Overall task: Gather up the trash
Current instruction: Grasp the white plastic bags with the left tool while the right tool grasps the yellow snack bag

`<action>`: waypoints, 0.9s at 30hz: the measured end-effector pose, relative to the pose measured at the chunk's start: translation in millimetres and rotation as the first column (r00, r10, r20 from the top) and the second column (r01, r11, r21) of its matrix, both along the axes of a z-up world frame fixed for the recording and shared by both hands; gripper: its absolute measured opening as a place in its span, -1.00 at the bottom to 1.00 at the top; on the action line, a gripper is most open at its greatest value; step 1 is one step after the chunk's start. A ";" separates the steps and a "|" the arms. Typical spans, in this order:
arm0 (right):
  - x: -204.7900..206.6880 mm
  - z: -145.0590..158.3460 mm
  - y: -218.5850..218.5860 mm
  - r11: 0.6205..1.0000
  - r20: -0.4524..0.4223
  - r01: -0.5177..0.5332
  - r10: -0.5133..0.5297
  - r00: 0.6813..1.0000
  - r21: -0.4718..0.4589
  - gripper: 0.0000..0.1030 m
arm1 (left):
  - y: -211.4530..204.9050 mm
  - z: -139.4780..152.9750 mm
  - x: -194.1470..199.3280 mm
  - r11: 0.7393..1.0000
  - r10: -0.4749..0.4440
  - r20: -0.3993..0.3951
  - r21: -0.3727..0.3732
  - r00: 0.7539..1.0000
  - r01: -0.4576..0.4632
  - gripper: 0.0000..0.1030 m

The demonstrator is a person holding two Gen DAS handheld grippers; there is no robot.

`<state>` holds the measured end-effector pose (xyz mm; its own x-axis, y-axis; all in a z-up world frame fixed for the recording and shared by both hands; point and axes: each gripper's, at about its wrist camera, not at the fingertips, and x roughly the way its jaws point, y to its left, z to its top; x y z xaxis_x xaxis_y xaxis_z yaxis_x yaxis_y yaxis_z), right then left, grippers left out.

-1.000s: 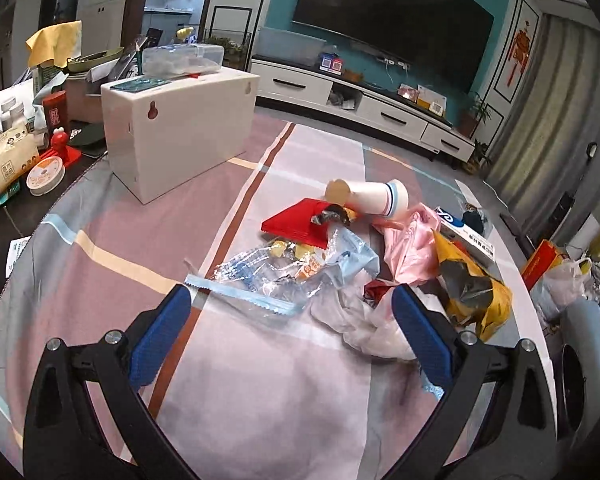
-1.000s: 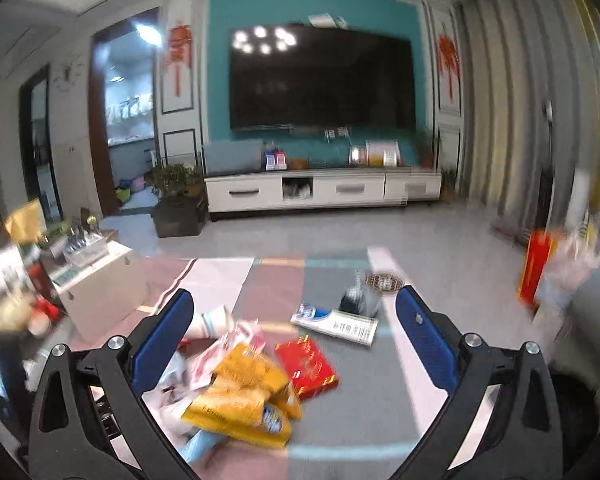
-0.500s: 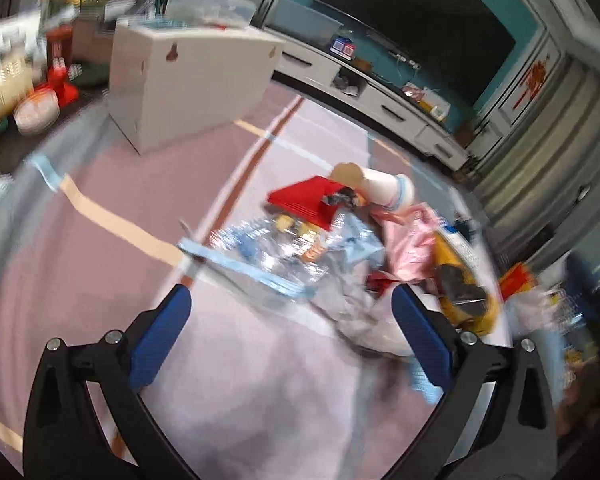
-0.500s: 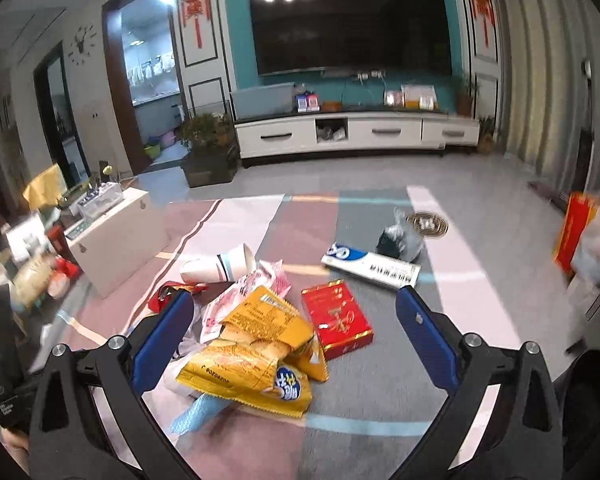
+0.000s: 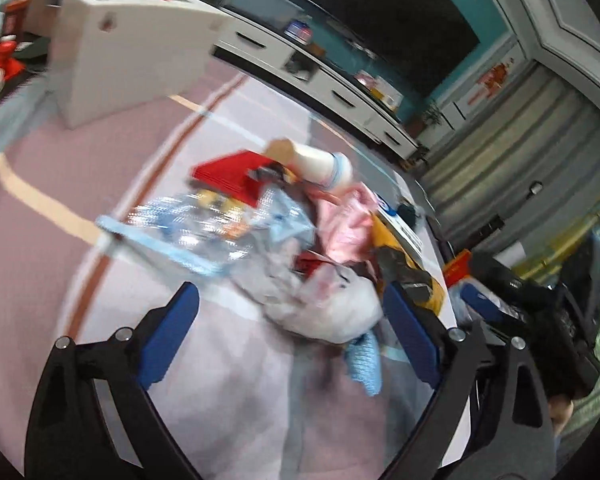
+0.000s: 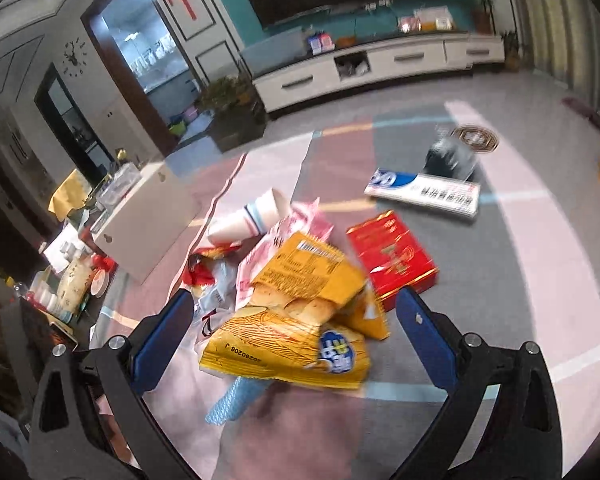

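Observation:
A pile of trash lies on a striped rug. In the left wrist view my left gripper (image 5: 292, 336) is open just above a crumpled white wrapper (image 5: 328, 308), with a clear plastic bag (image 5: 204, 228), a red packet (image 5: 228, 176), a paper cup (image 5: 312, 158) and a pink bag (image 5: 348, 228) beyond. In the right wrist view my right gripper (image 6: 292, 336) is open over a yellow chip bag (image 6: 296, 328). A red box (image 6: 392, 256), a paper cup (image 6: 252, 220), a toothpaste box (image 6: 424, 192) and a blue cloth (image 6: 236, 400) lie around it.
A white box (image 5: 120, 60) stands on the rug's far left, also seen in the right wrist view (image 6: 148, 220). A TV cabinet (image 6: 372, 64) lines the far wall. A cluttered dark table (image 6: 60, 280) sits at the left. A dark bag (image 6: 452, 156) lies by the toothpaste box.
Both grippers have moved closer and lower over the trash pile. The left view has tilted and blurred. Both stay open and empty.

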<state>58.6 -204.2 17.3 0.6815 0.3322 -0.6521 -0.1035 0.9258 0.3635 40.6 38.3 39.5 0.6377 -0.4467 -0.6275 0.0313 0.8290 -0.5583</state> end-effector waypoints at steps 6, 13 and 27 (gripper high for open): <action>13.3 -20.8 8.1 0.999 -0.076 -0.036 0.037 0.996 0.023 0.92 | -24.5 -24.4 21.8 0.994 -0.086 -0.046 -0.073 0.995 0.082 0.79; 20.6 -37.4 6.4 0.997 -0.146 -0.057 0.066 0.987 0.060 0.47 | -35.4 -36.8 29.9 0.990 -0.110 -0.061 -0.097 0.992 0.104 0.59; 1.1 -28.7 2.9 0.993 -0.124 -0.094 0.103 0.987 0.073 -0.13 | -52.8 -19.5 17.0 0.992 -0.116 0.043 -0.047 0.992 0.118 -0.48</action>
<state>59.7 -201.3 -11.4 0.5564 0.4394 -0.7052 -0.1418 0.8865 0.4405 57.5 -14.4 20.0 0.6036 -0.5500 -0.5773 0.1501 0.7895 -0.5951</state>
